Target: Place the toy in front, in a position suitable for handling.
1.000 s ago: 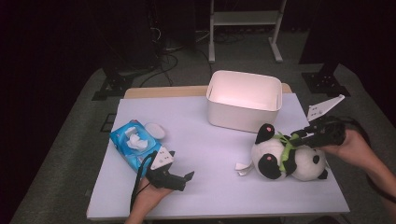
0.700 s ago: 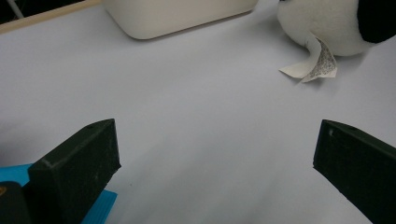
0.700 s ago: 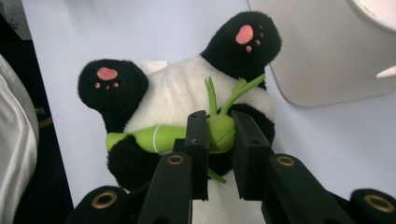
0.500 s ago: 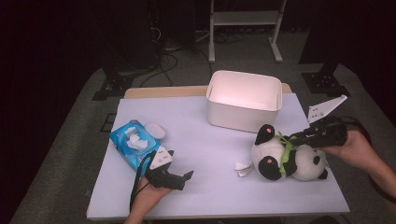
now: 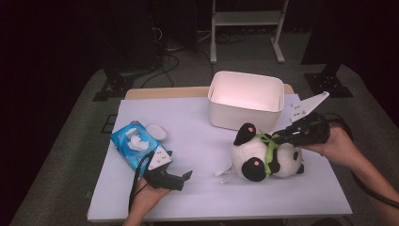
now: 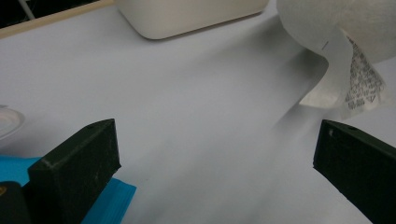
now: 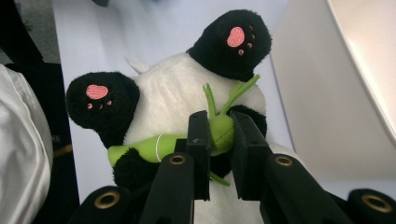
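A black-and-white plush panda lies on its back on the white table, pink paw pads up, right of centre and just in front of the white bin. My right gripper has just been closing and is now shut on the green bamboo stalk on the panda's belly. My left gripper rests low near the front left edge, jaws wide open with bare table between them. The panda's paper tag hangs ahead of it.
A blue wipes pack lies just left of the left gripper, with a small white lid beside it. The bin stands at the back. Dark floor and a metal stand lie beyond the table.
My right gripper has moved left and slightly up, dragging the panda leftward by the green stalk. The left gripper has stayed put.
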